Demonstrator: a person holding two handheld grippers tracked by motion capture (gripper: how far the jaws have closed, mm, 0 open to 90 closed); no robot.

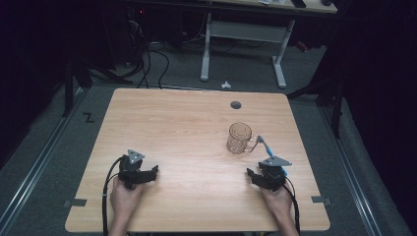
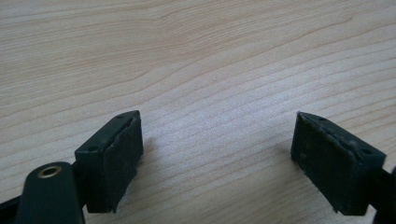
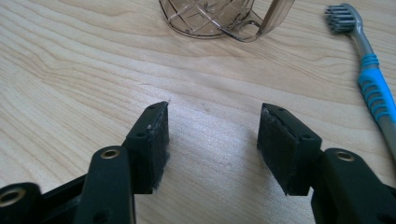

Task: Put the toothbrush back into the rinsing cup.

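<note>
A clear brownish glass mug point(image 1: 239, 138) stands upright right of the table's middle, its handle toward the right; its base point(image 3: 215, 21) fills the top of the right gripper view. A blue and grey toothbrush point(image 1: 265, 146) lies just right of the mug, bristle head point(image 3: 343, 17) away from me. My right gripper point(image 1: 256, 176) rests low on the table in front of both, its jaws open over bare wood point(image 3: 212, 135). At the near left my left gripper point(image 1: 150, 173) also sits low, open with nothing between its jaws point(image 2: 217, 149).
The wooden table point(image 1: 172, 128) has a round cable hole point(image 1: 236, 104) near its far edge. Behind it stand a white-legged desk point(image 1: 246, 34) and cables on the dark floor. A small white object point(image 1: 225, 85) lies on the floor past the far edge.
</note>
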